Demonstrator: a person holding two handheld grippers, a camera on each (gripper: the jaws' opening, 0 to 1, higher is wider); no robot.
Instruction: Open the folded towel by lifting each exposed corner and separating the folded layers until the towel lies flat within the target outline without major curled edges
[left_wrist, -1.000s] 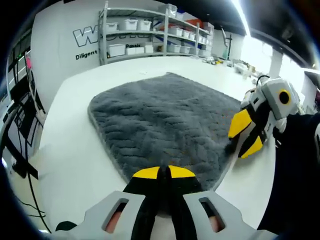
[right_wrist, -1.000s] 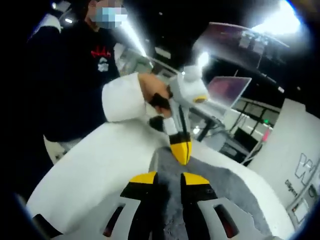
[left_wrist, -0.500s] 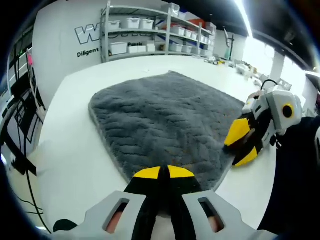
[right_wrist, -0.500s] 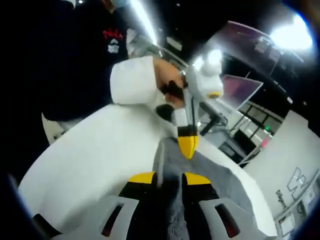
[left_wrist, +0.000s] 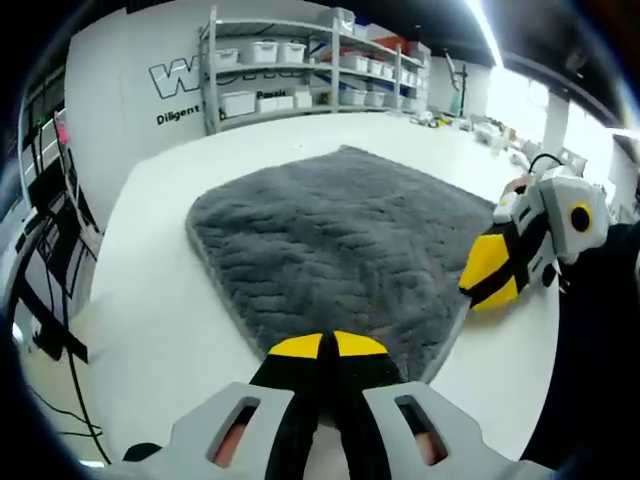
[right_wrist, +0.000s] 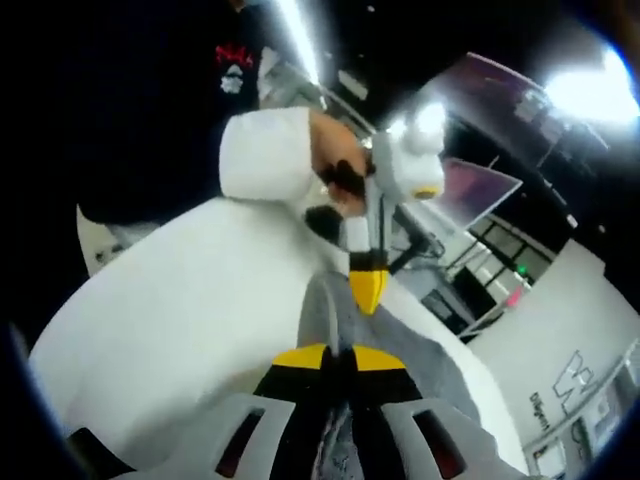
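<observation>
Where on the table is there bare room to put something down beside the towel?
The white table is bare between the grey towel and the table's edge toward the cables, and beyond the towel toward the shelves. It is crowded at the near corners, where the left gripper and right gripper are.

The left gripper view sits low at one corner of the grey towel (left_wrist: 340, 250), close over the white surface (left_wrist: 150, 300), and faces across it toward the storage shelves (left_wrist: 300, 65) on the far wall, with the right tool (left_wrist: 492, 272) at its right edge. The right gripper view rides at the neighbouring corner, nearly touching the cloth, and faces along that edge toward the left tool (right_wrist: 367, 287) and a person's white sleeve (right_wrist: 265, 155). The 2 views share the towel, the surface and each other's tool.
</observation>
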